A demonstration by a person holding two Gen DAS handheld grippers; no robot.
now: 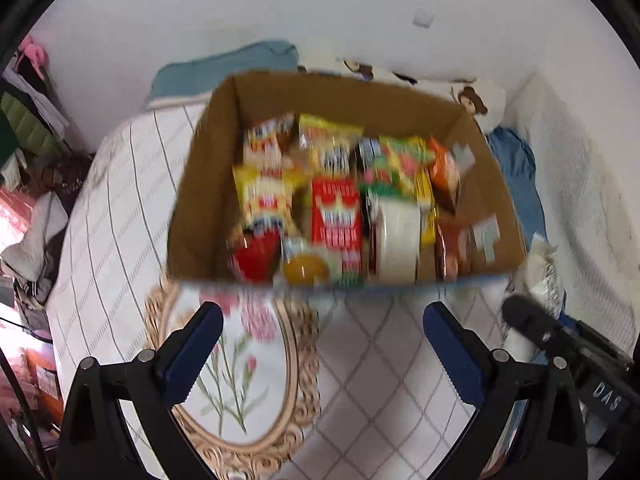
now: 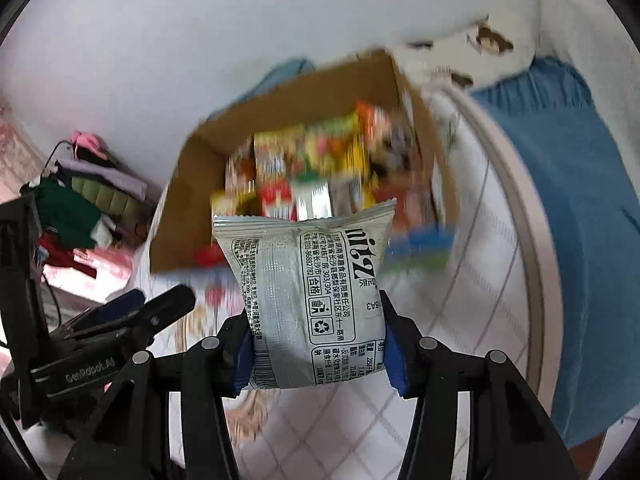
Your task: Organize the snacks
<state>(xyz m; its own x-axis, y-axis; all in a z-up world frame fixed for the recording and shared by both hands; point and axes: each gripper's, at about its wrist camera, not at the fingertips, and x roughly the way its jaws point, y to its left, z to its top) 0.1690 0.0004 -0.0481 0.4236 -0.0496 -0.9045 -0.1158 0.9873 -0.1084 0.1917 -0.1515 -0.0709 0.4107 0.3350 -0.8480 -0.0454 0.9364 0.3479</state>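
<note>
A brown cardboard box (image 1: 208, 184) sits on the bed, filled with several colourful snack packets (image 1: 336, 216). My left gripper (image 1: 322, 332) hangs open over the bedspread, just short of the box's near rim, with nothing between its blue pads. In the right wrist view my right gripper (image 2: 318, 344) is shut on a silver-grey snack packet (image 2: 308, 296) with black print, held upright in front of the box (image 2: 188, 200). The left gripper (image 2: 160, 306) shows at that view's left edge. The right gripper's black tip (image 1: 524, 316) shows at the right of the left wrist view.
The bed has a white quilted cover (image 1: 384, 380) with a floral oval print (image 1: 240, 360). A blue cloth (image 2: 568, 208) lies to the right, pillows and a white wall (image 1: 320, 12) behind. Piled clothes (image 2: 80, 200) stand off the bed's left side.
</note>
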